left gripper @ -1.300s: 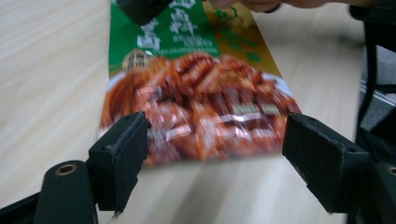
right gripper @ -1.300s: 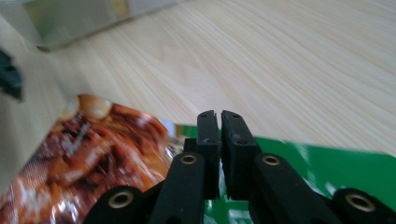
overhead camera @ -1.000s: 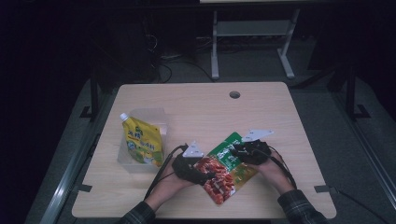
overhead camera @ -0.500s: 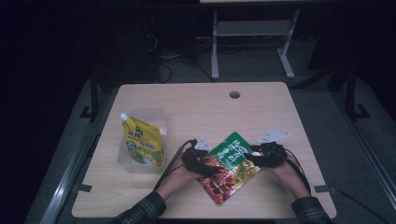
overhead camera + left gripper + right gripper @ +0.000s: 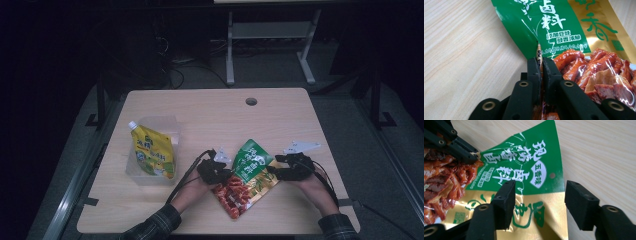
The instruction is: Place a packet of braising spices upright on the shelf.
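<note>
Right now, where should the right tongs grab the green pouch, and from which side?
The flat side edge of the pouch under the open right tongs, coming in level from the right. The film lies thin there, and the left tongs pinch the opposite edge.

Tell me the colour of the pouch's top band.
Green with white lettering, clearest in the right gripper view.

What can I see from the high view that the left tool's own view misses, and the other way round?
High view alone: the yellow pouch in the clear tub, the right tool standing open at the snack bag's edge, and both forearms. Left tool view alone: the left tool shut on a pinched fold of the bag, and the bag's fine print. Both share the green and gold snack bag lying on the wooden table.
</note>
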